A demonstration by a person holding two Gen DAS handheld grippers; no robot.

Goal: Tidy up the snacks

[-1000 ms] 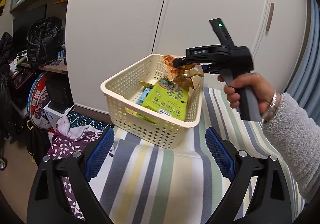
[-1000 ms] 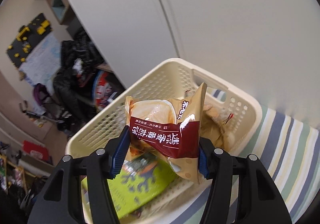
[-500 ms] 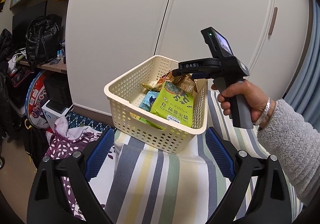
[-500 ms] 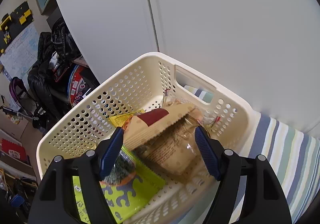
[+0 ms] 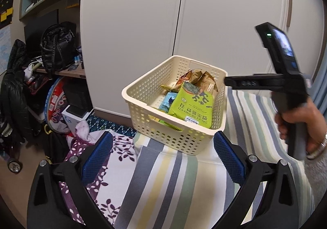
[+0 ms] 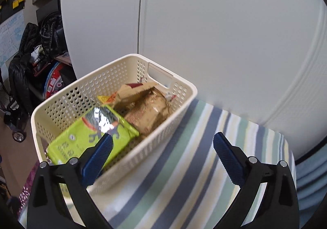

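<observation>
A cream perforated basket (image 5: 143, 118) (image 6: 67, 94) stands on a striped cloth (image 5: 167, 184) (image 6: 184, 177). Inside lie a lime green snack packet (image 5: 193, 109) (image 6: 81, 141), a brown and tan snack bag (image 5: 196, 77) (image 6: 147, 106), a blue packet (image 5: 168, 101) and a yellow one (image 6: 102, 99). My left gripper (image 5: 162, 156) is open, just in front of the basket, holding nothing. My right gripper (image 6: 162, 154) is open and empty, back from the basket's right rim. In the left wrist view a hand (image 5: 300, 124) holds that right tool (image 5: 265, 81) at the basket's right.
White cupboard doors (image 5: 184, 14) (image 6: 204, 24) rise right behind the basket. To the left are a black backpack (image 5: 56, 45), dark coats (image 6: 22, 65), a round tin (image 5: 56, 104) and a purple leaf-print cloth (image 5: 114, 159). Blue curtain folds (image 6: 310, 177) hang at the right.
The right gripper let go of the brown snack bag into the basket, opened wide and pulled back to the right. The left gripper stayed open and shifted slightly.
</observation>
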